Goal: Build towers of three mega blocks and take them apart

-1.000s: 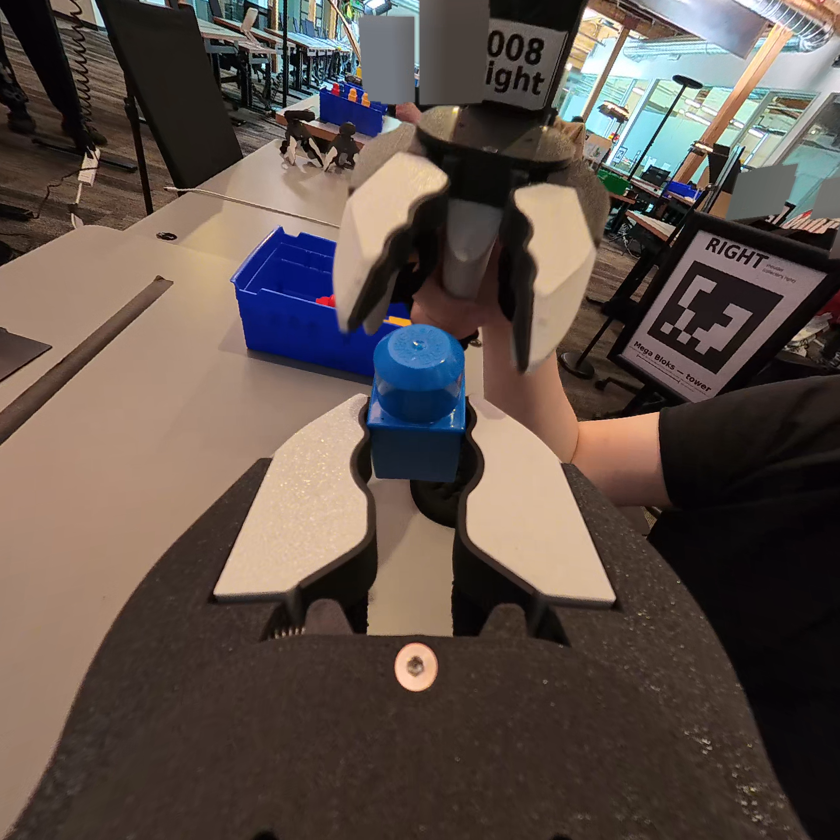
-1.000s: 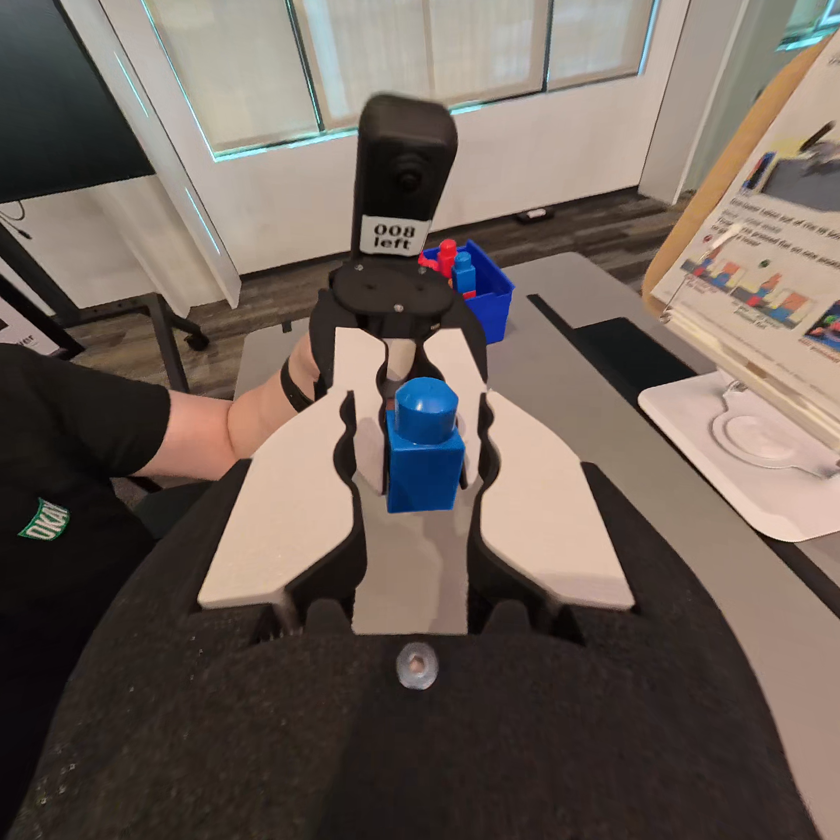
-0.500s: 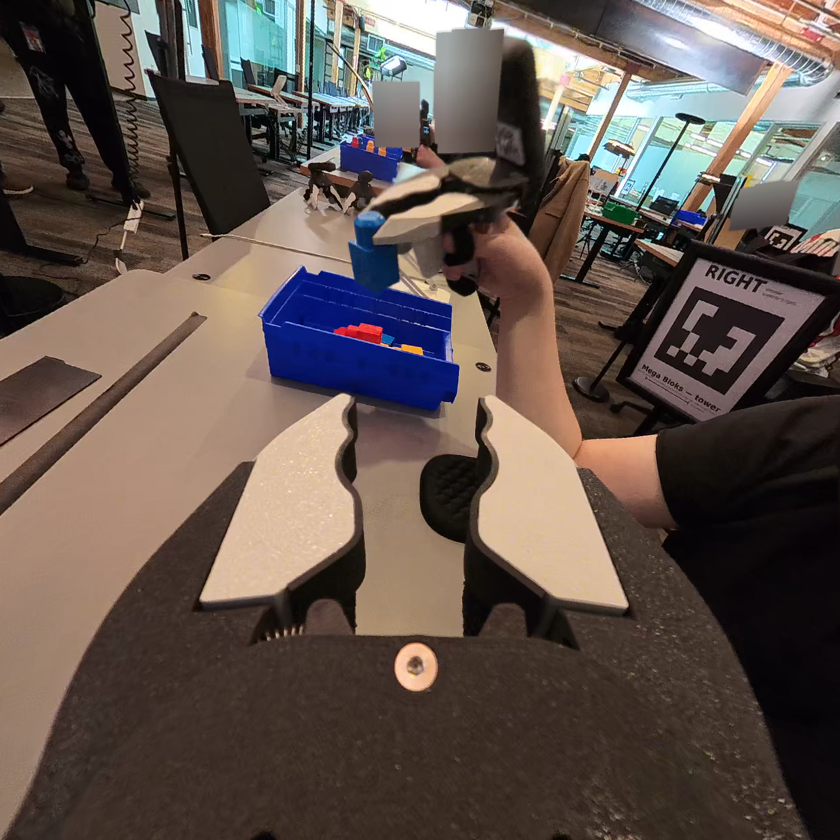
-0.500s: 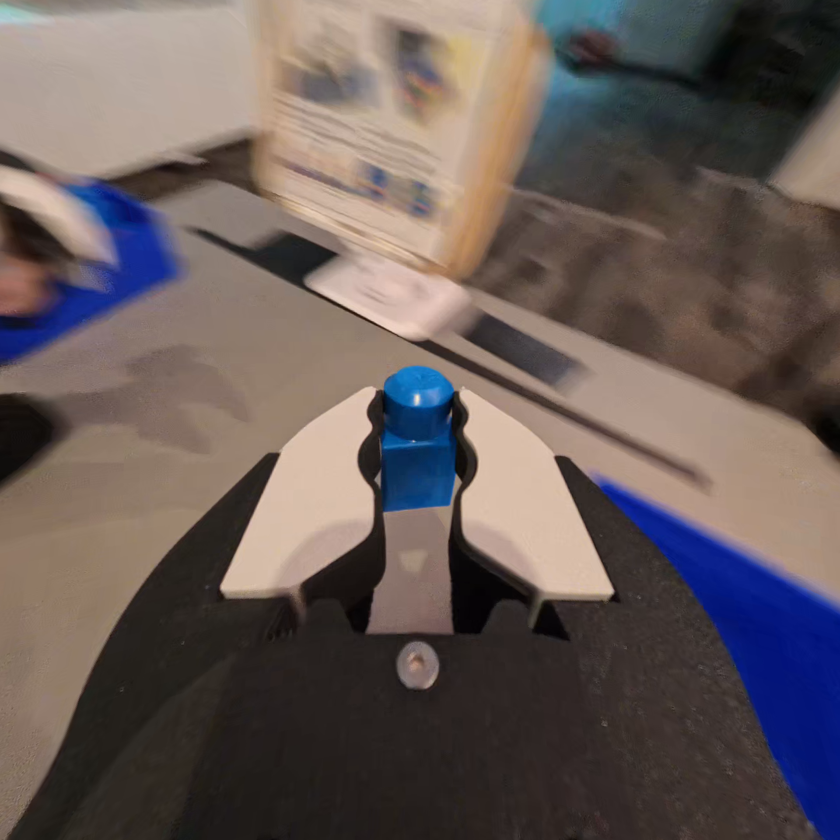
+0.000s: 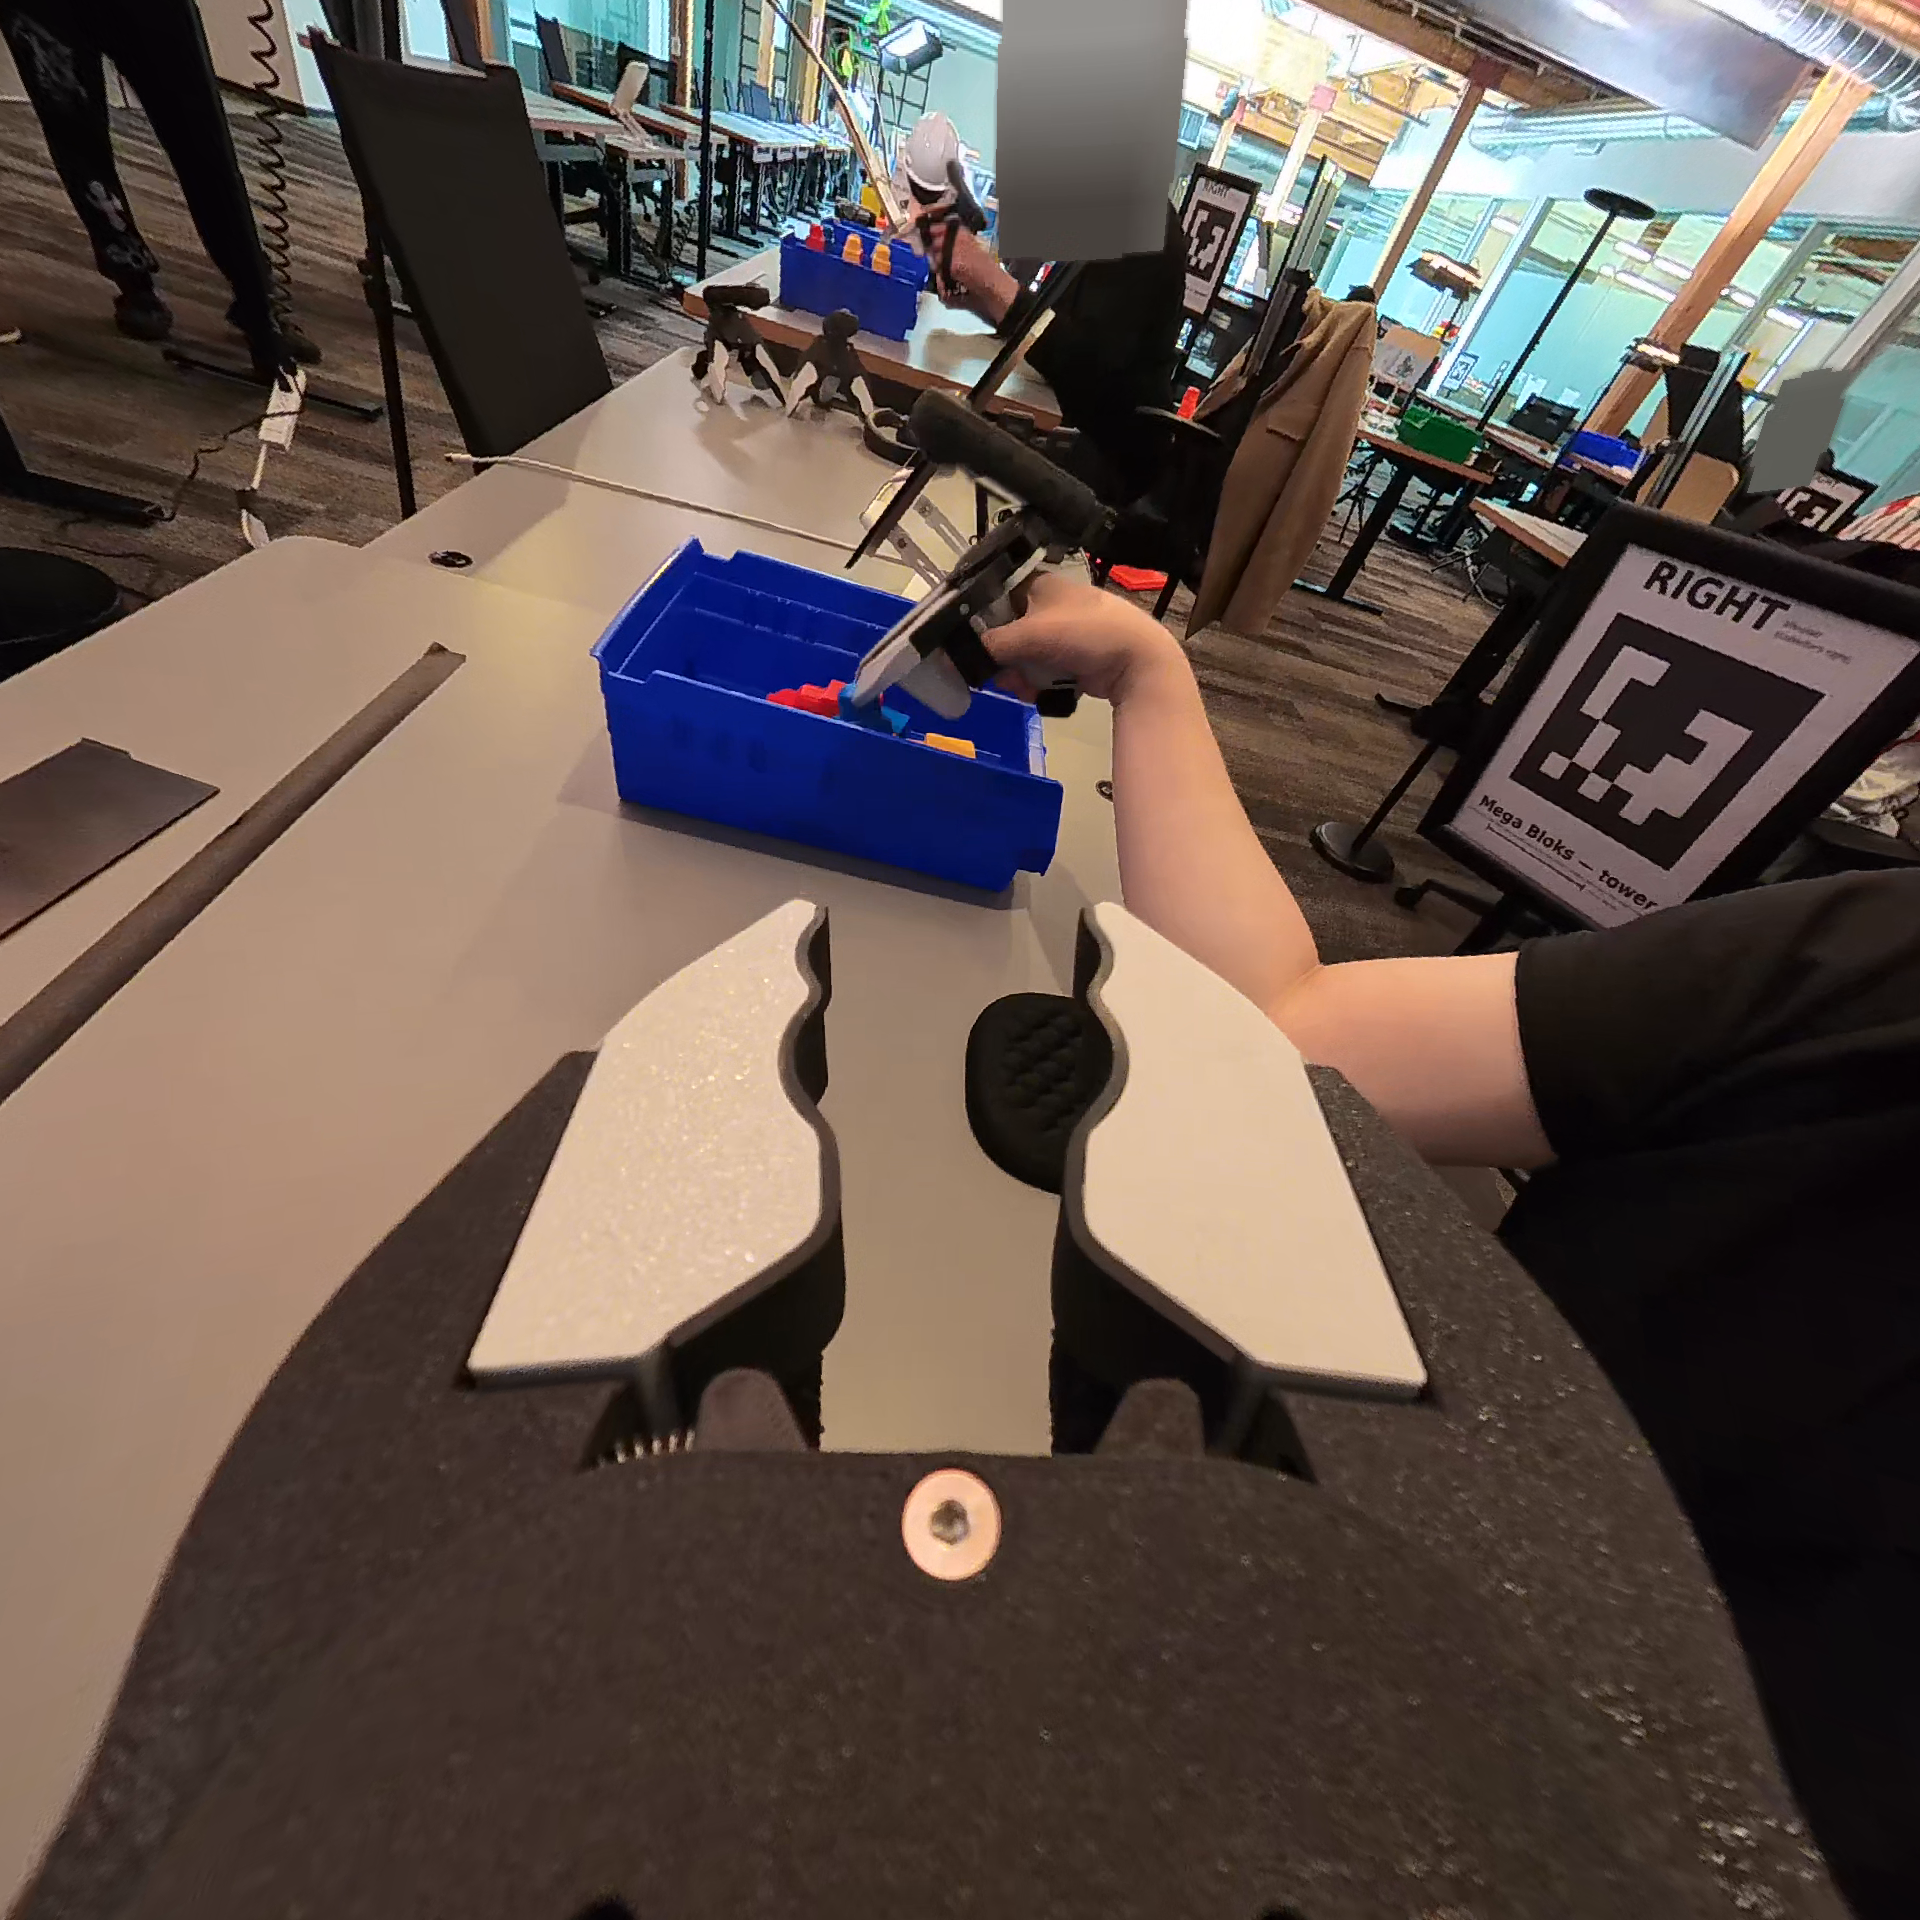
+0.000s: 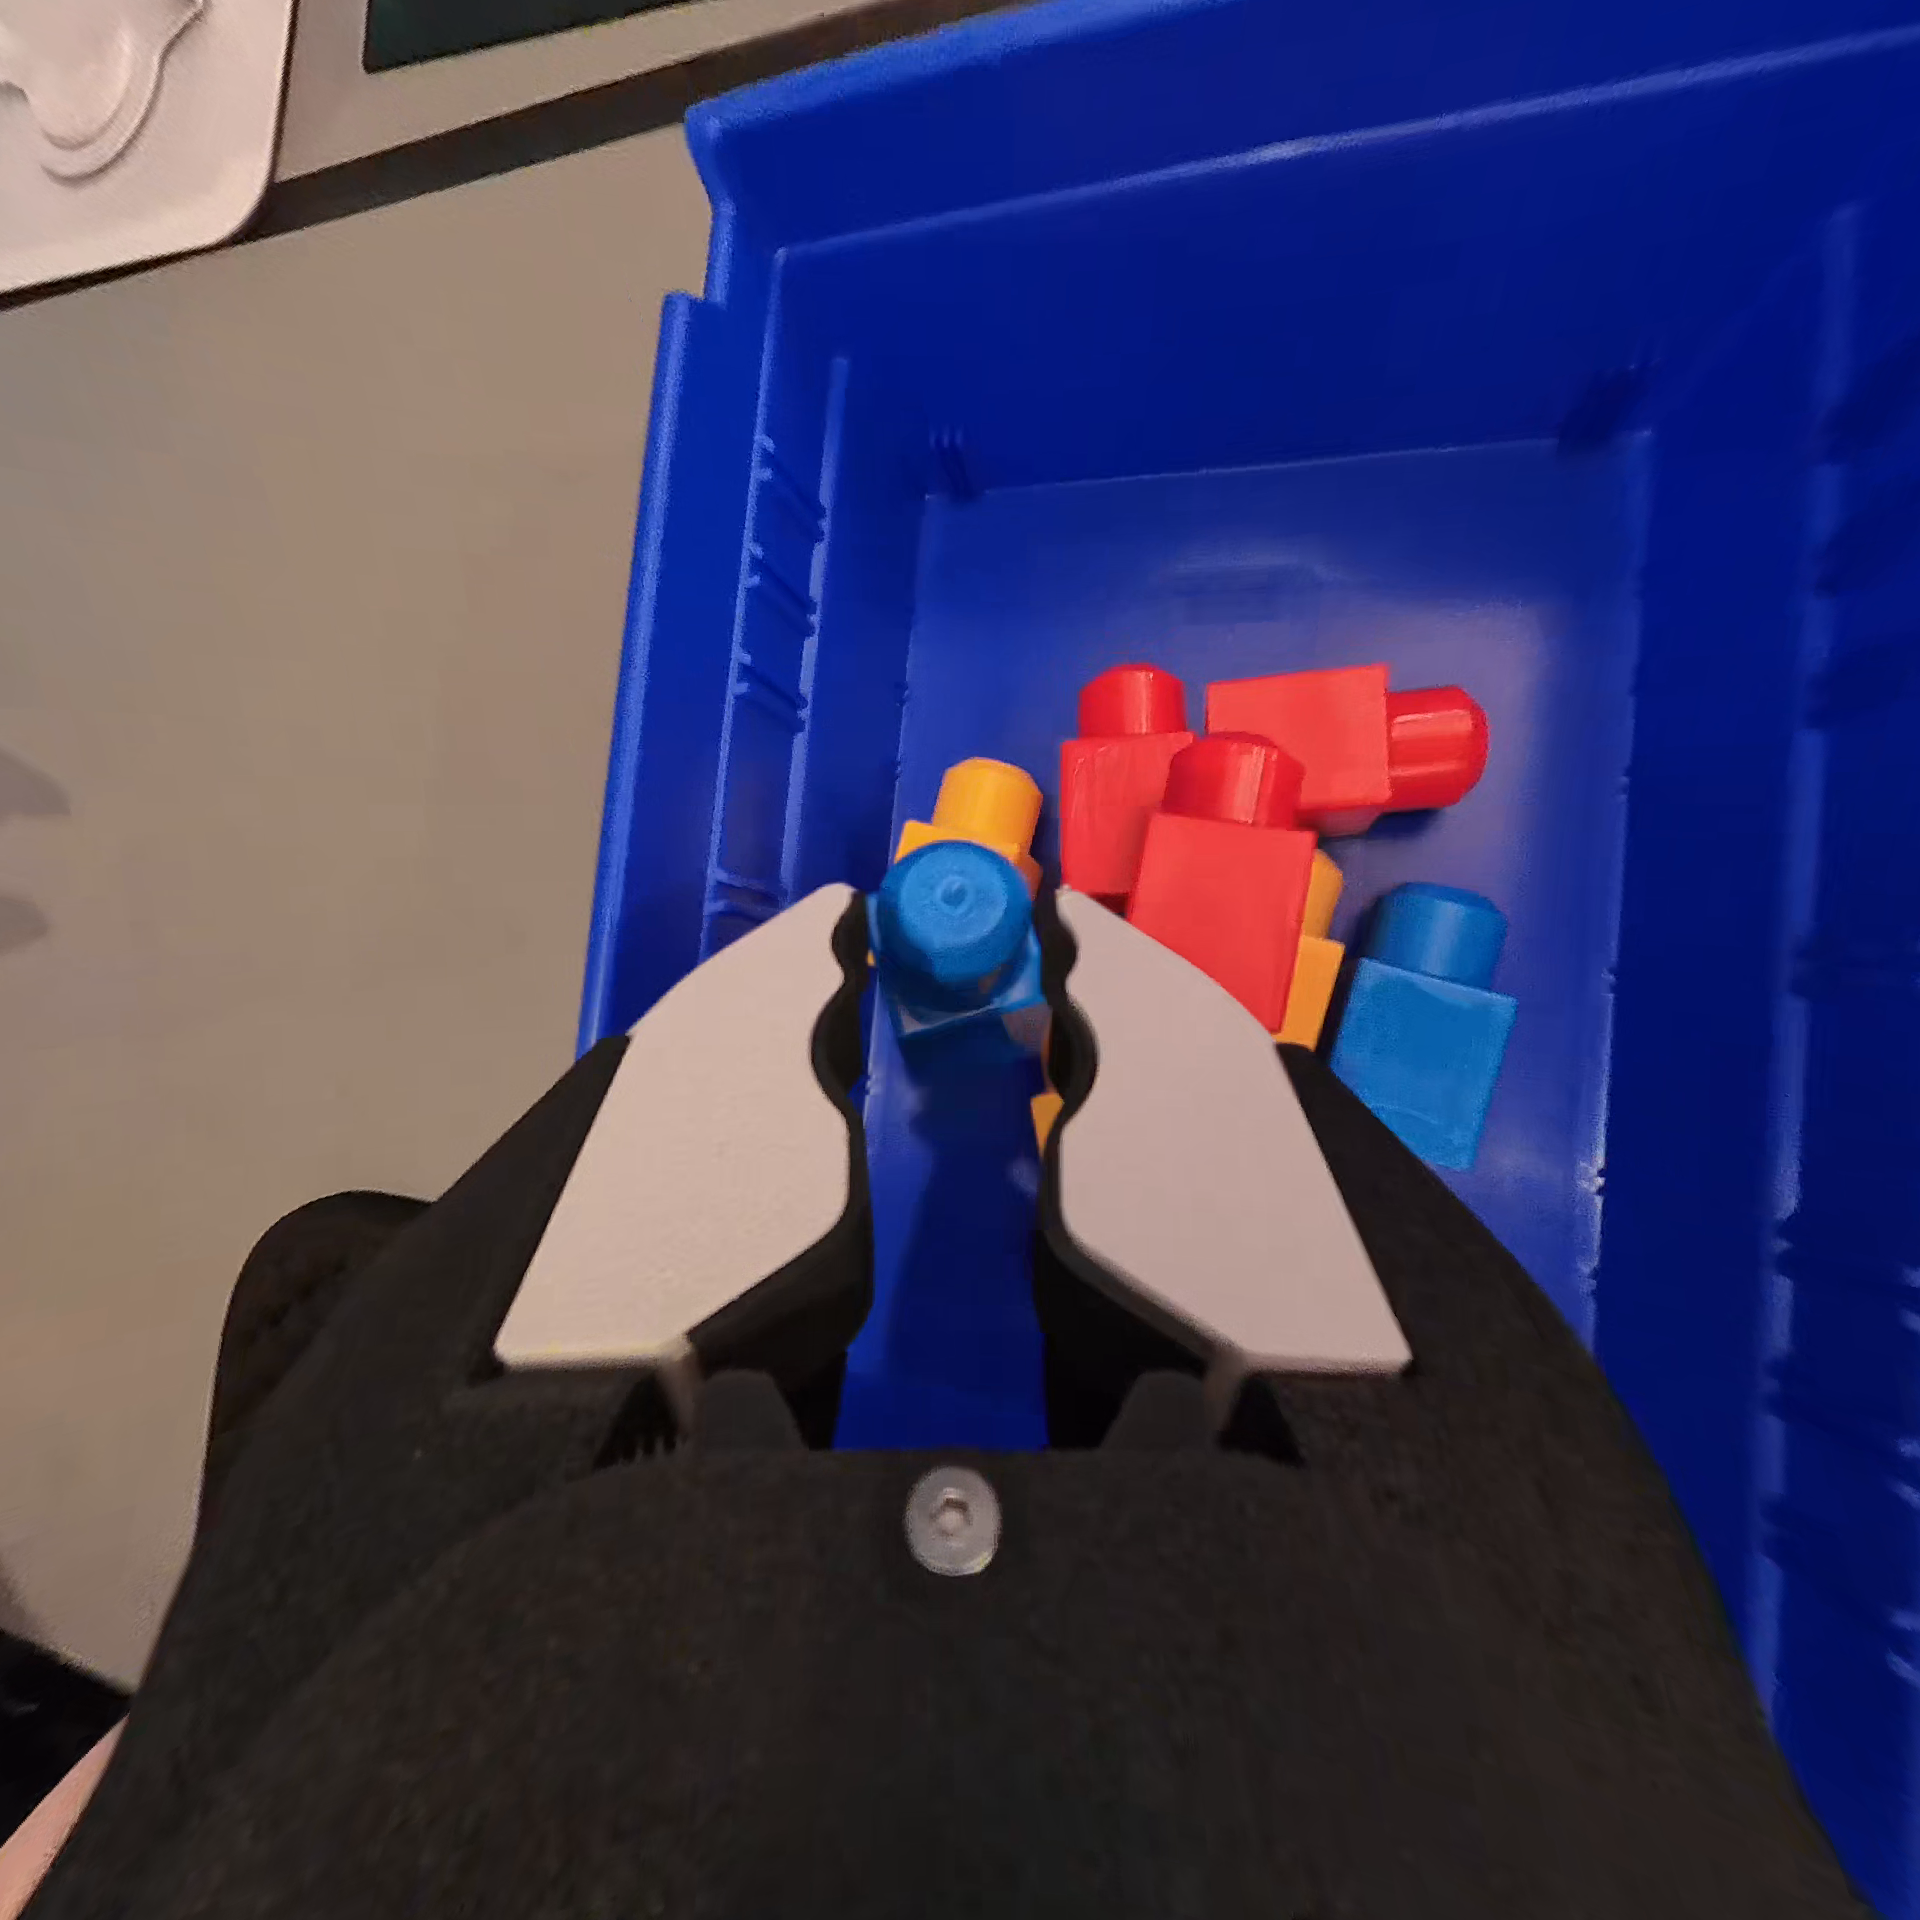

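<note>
Though it looks light, the blue mega block is hard, glossy moulded plastic, so its flat square sides give the surest hold, not the round stud; the right hand-held gripper is clamped on it over the blue plastic bin's near left corner, above loose red blocks, orange ones and a second blue block; the left hand-held gripper hangs apart and empty over the smooth grey desk.
</note>
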### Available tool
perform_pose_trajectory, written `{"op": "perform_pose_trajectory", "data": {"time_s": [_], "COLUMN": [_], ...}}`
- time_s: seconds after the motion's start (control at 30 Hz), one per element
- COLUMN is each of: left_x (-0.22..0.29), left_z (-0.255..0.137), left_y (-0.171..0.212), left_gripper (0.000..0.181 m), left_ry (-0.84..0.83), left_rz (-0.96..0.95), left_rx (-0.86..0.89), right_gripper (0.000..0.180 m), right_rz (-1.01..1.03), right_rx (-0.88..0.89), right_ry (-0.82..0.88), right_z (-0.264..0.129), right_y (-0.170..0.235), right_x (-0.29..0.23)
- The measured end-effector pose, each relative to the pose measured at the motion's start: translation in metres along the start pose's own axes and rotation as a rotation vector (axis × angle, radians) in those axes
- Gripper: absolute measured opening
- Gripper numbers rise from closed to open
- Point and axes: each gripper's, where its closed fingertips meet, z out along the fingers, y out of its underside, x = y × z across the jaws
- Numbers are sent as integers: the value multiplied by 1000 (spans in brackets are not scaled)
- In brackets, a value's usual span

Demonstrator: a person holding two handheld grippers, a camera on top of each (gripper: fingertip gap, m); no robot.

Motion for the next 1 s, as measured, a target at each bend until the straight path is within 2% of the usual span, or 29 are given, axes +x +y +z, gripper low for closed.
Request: {"op": "perform_pose_trajectory", "data": {"time_s": [0.03, 0.1, 0.23, 0.4, 0.5, 0.57, 0.6, 0.73, 0.8, 0.9, 1.0], "left_x": [-1, 2, 15, 36, 43, 35, 23, -22, -29, -38, -41], "left_z": [0, -1, -7, -36, -70, -106, -131, -262, -318, -385, -421], "left_y": [0, 1, -5, -28, -44, -51, -52, -24, -1, 54, 111], "left_gripper": [44, 36, 38, 41, 43, 44, 44, 47, 47, 50, 51], "left_ry": [-5, 7, 2, -113, -258, -438, -584, -1155, -1280, -1398, -1447], "left_rz": [-1, -11, 19, 133, 185, 214, 220, 177, 83, -154, -336], "left_rx": [-1, -8, -4, 54, 105, 132, 125, -29, -43, -32, 73], "right_gripper": [37, 37, 40, 47, 49, 49, 49, 50, 50, 52, 52], "right_rz": [-12, -42, -120, -293, -377, -431, -451, -505, -522, -548, -551], "right_rx": [22, 77, 247, 573, 666, 675, 674, 629, 589, 544, 549], "right_ry": [16, -1, 50, 10, -31, -44, -46, -71, -72, -43, -47], "right_z": [-4, -15, -47, -92, -104, -103, -101, -84, -75, -66, -67], "right_y": [-4, -12, -38, -85, -99, -103, -105, -108, -107, -106, -107], "right_x": [0, -9, -19, -61, -88, -102, -106, -119, -121, -118, -119]}}
